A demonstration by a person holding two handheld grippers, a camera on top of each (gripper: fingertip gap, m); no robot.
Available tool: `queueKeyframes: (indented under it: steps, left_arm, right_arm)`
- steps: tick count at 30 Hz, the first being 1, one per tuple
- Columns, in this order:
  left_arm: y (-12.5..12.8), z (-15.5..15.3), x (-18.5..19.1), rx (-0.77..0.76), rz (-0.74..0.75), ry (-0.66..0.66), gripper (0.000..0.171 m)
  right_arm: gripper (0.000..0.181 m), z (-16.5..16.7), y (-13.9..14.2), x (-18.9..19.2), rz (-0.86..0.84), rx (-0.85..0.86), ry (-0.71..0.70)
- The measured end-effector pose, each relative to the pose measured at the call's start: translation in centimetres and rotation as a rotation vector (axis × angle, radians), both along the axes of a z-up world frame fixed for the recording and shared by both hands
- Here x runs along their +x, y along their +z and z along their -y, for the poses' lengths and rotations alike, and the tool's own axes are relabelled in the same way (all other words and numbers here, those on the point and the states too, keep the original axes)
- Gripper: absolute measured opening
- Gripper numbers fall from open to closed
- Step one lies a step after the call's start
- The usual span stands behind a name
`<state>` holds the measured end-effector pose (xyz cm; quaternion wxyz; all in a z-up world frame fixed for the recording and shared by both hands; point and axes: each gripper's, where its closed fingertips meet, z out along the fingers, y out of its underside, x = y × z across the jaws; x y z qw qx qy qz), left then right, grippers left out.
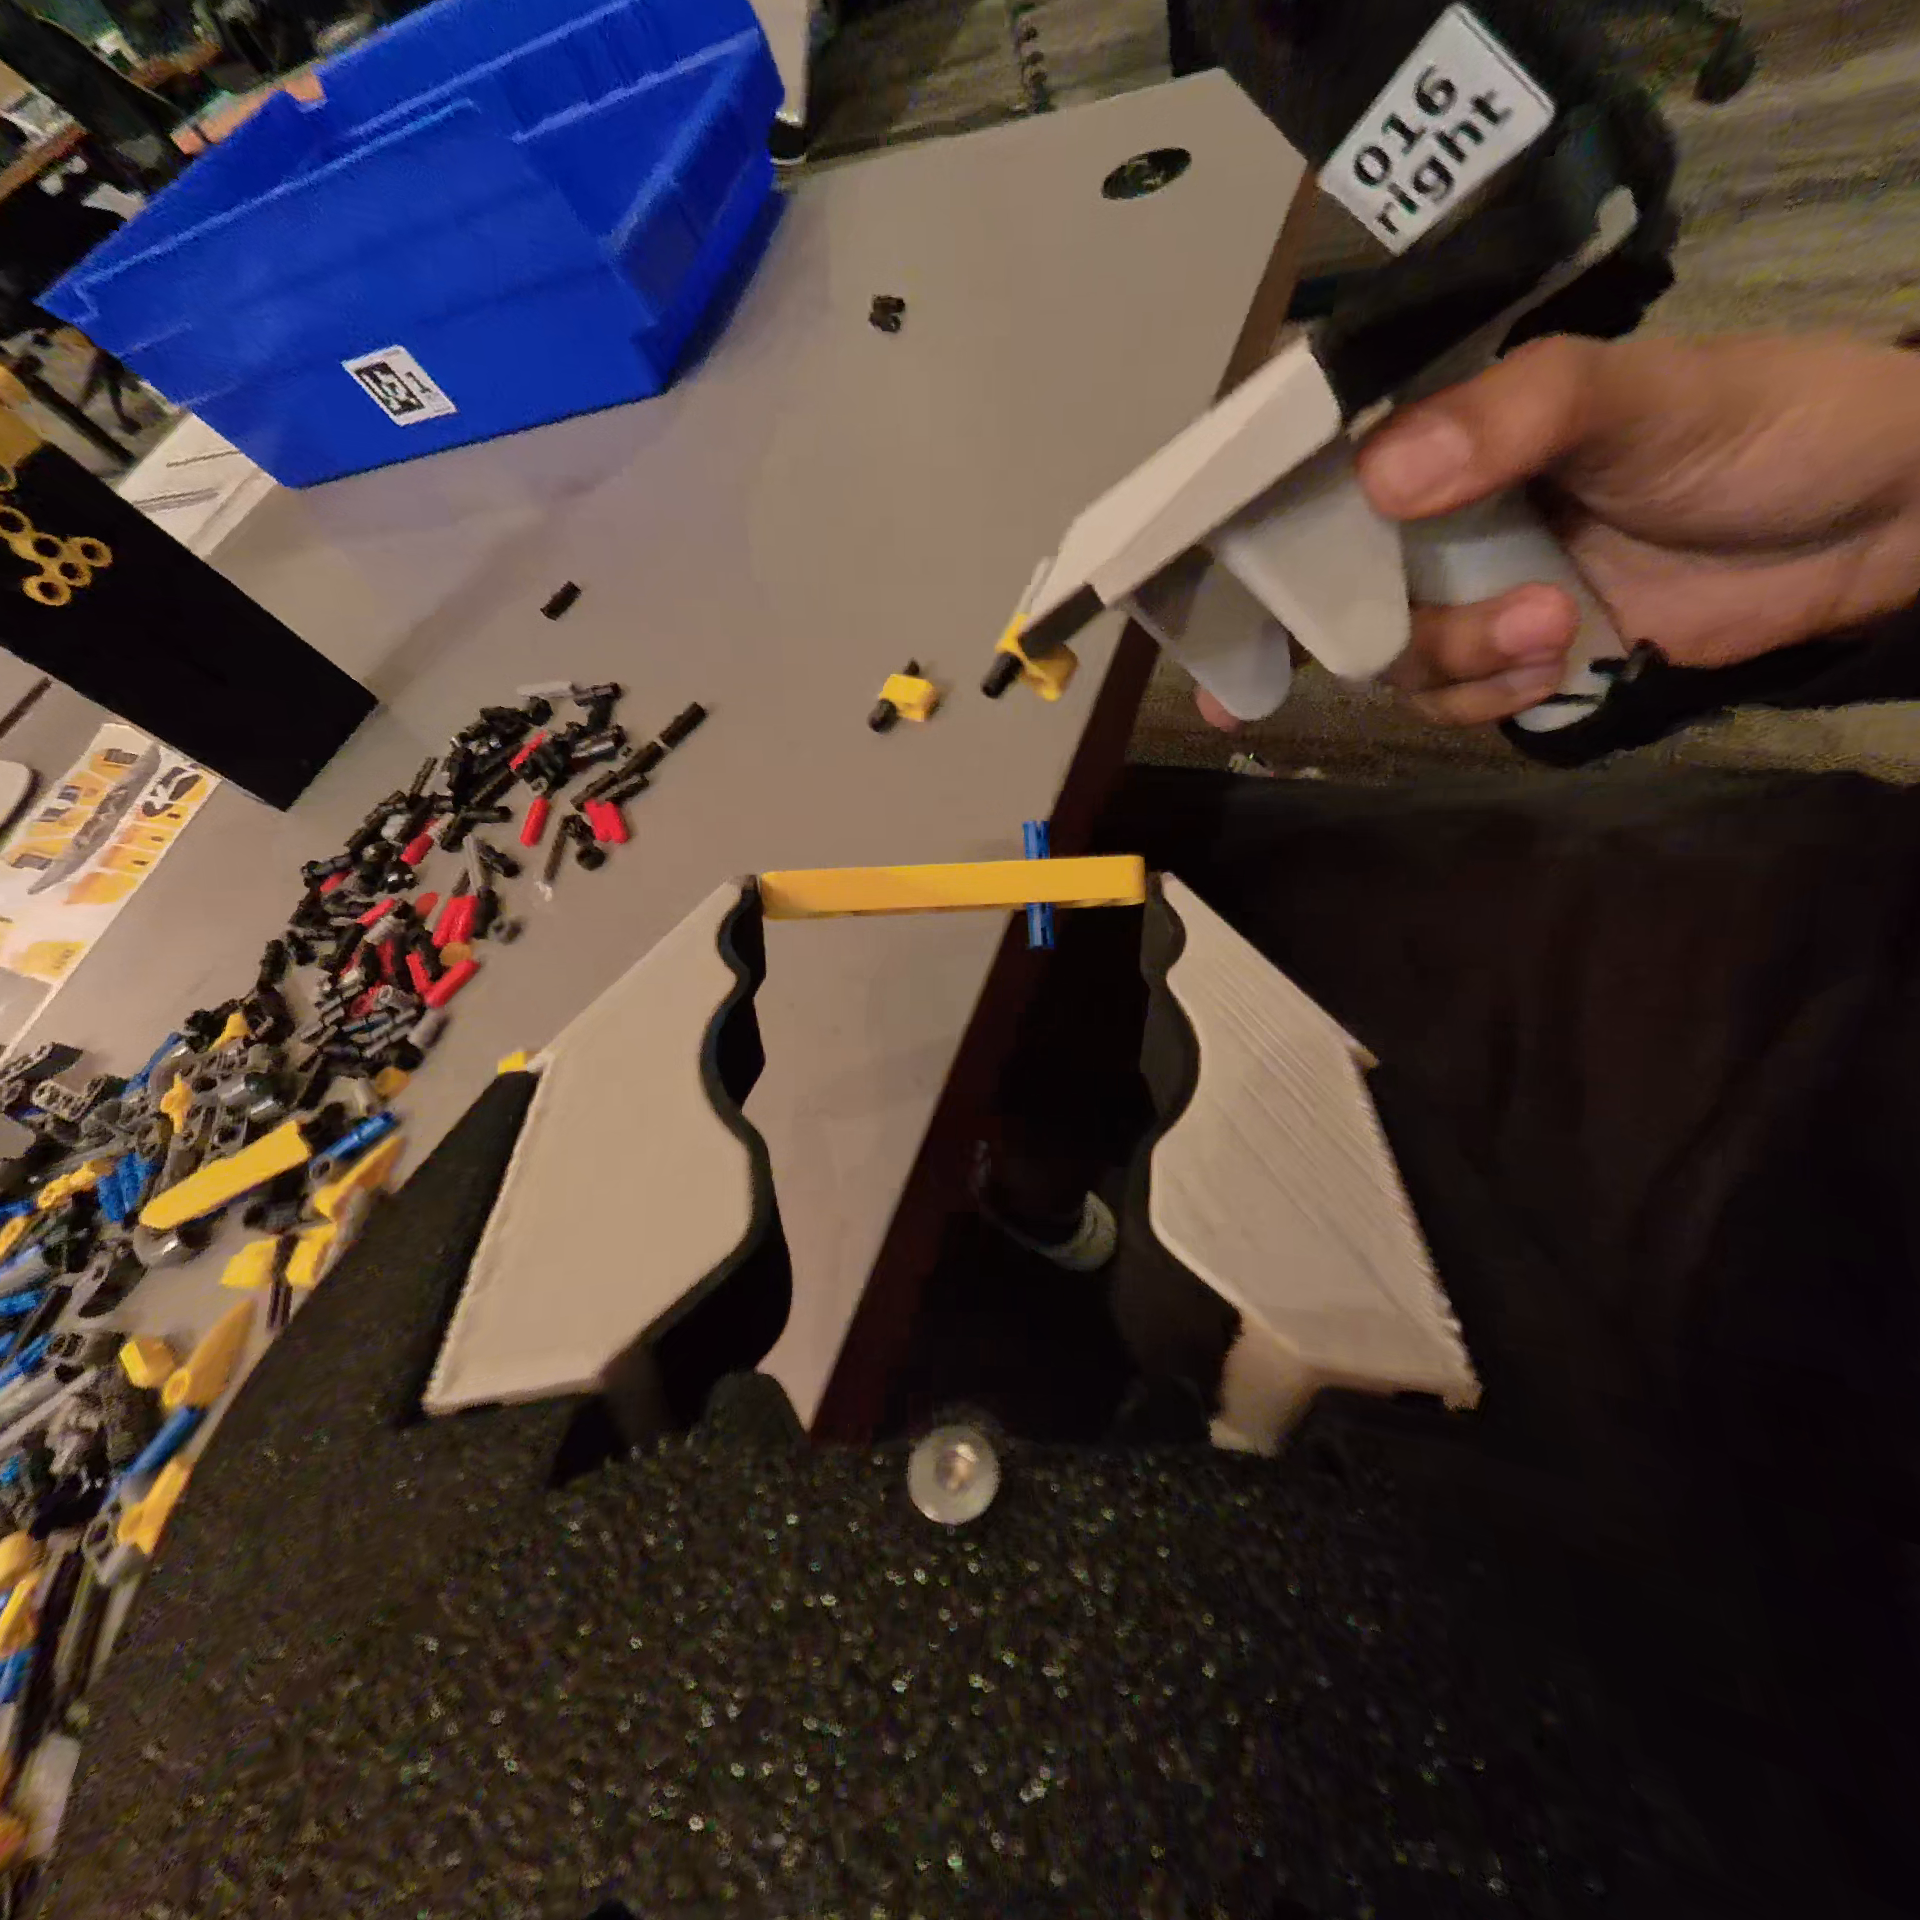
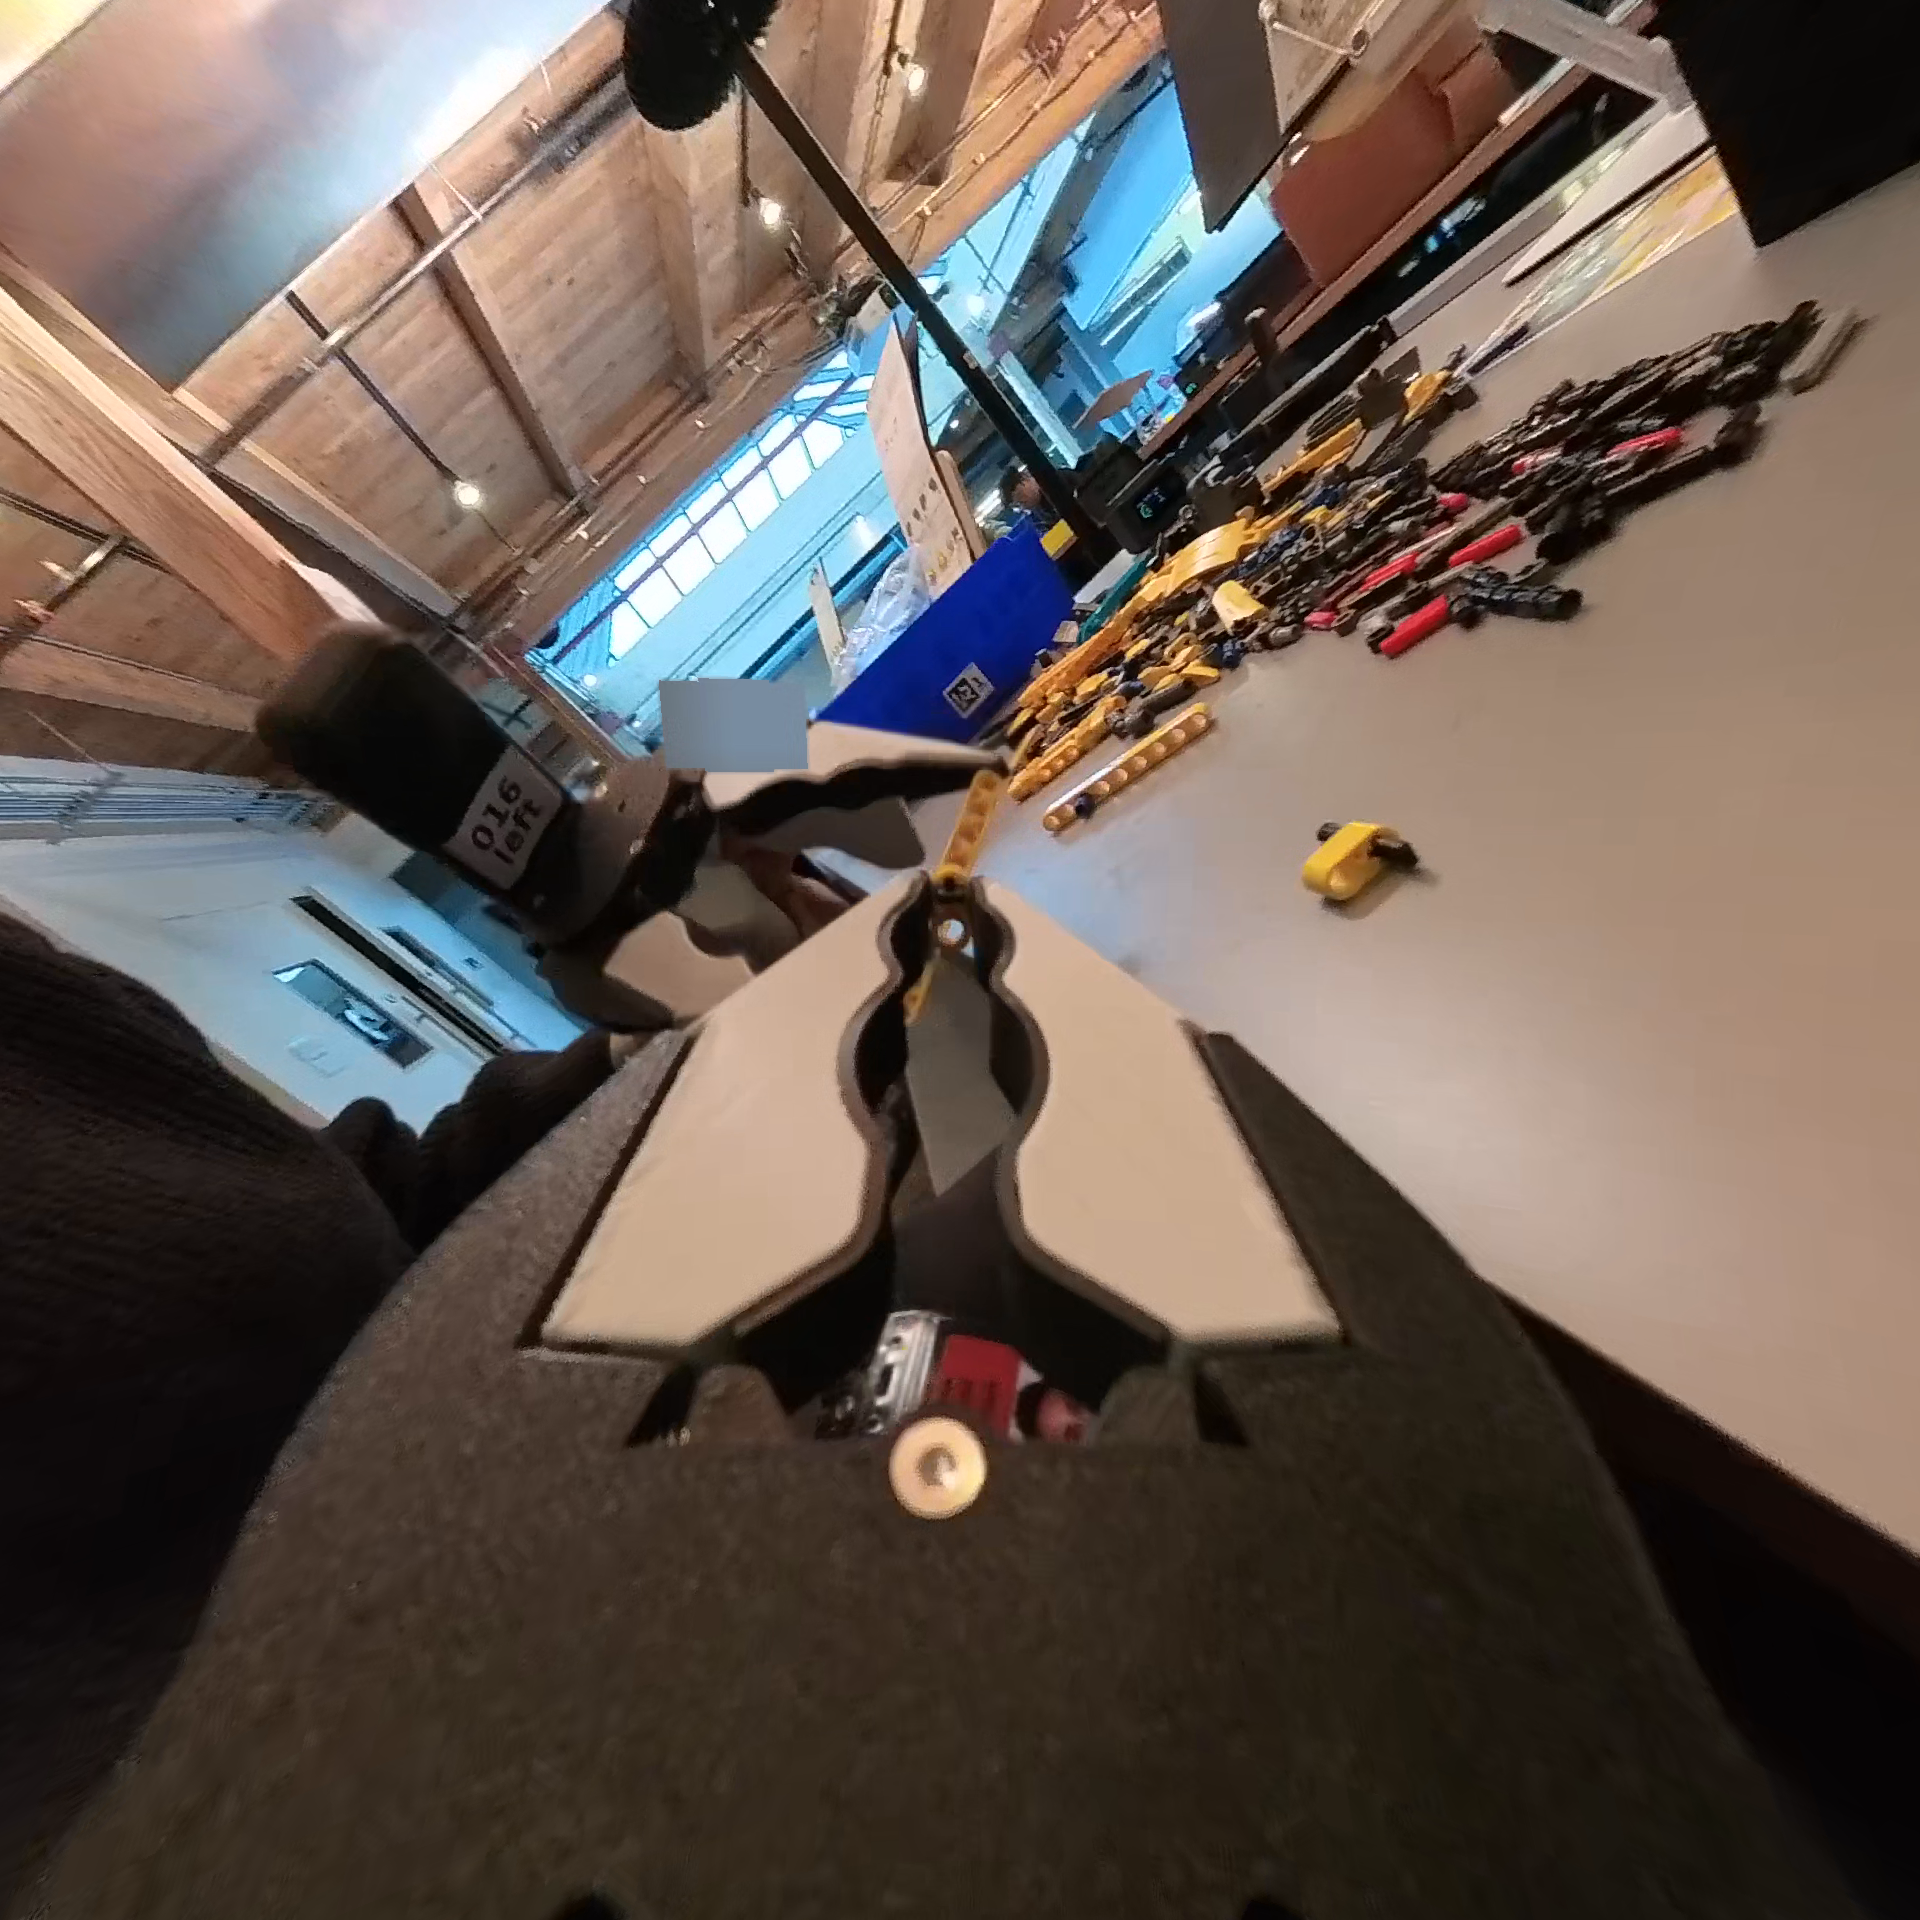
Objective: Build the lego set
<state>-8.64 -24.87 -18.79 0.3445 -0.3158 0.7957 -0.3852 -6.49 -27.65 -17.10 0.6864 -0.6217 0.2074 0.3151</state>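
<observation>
Left gripper [image 1: 951, 894] stands spread wide over the grey table [image 1: 935, 436] edge, its two tips clamping the ends of a long yellow beam [image 1: 951, 886] with a blue pin [image 1: 1037, 883] through it. Right gripper [image 2: 948, 914], at two o'clock from it, is pressed together, pinching a small yellow connector [image 1: 1032, 657]. A matching yellow piece [image 1: 904, 700] lies at nine o'clock of that.

Yellow beam [image 1: 951, 886] with blue pin [image 1: 1037, 883] spans left hand-held gripper [image 1: 951, 894].
</observation>
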Motion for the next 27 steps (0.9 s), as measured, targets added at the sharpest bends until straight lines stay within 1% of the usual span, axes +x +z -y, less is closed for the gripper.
queueKeyframes:
  steps: [3,6,8,11,12,14,16,19,21,22,24,27]
  left_arm:
    - [-0.5,0.4,-2.1,0.013,0.021,0.026,0.073]
    - [-1.9,1.1,-5.3,-0.026,-0.017,0.041,0.072]
    - [-4.3,1.1,-8.4,-0.008,-0.117,0.046,0.072]
    - [-8.6,0.2,-14.5,-0.004,-0.339,0.072,0.073]
    - [-9.6,-0.2,-16.3,-0.018,-0.383,0.097,0.073]
    - [-10.9,-0.3,-19.3,-0.098,-0.456,0.124,0.073]
    - [-11.9,-0.1,-21.3,-0.157,-0.512,0.152,0.073]
    - [-12.6,-0.1,-22.6,-0.161,-0.515,0.166,0.074]
    - [-12.6,0.1,-22.7,-0.171,-0.519,0.159,0.074]
    - [-12.7,0.0,-22.7,-0.173,-0.532,0.17,0.074]
    - [-13.0,-0.4,-22.7,-0.192,-0.565,0.208,0.078]
    - [-12.7,-0.8,-22.8,-0.282,-0.616,0.287,0.075]
  right_arm:
    - [0.007,0.0,0.1,-1.8,-0.015,-0.008,0.094]
    - [0.007,-0.4,-1.3,-4.7,0.038,-0.095,0.191]
    - [0.007,-0.7,-2.8,-6.5,0.093,-0.154,0.21]
    - [0.007,-1.4,-5.5,-10.0,0.14,-0.255,0.289]
    - [0.007,-1.7,-6.1,-11.6,0.147,-0.274,0.329]
    - [0.007,-2.2,-7.2,-14.7,0.164,-0.312,0.411]
    - [0.007,-2.7,-8.6,-17.6,0.183,-0.353,0.489]
    - [0.007,-3.1,-11.4,-21.0,0.2,-0.445,0.587]
    - [0.007,-3.3,-13.3,-22.2,0.202,-0.523,0.636]
    - [0.007,-3.3,-13.8,-22.6,0.2,-0.546,0.654]
    - [0.007,-3.5,-13.8,-22.9,0.197,-0.549,0.677]
    - [0.007,-3.6,-13.8,-22.8,0.196,-0.542,0.677]
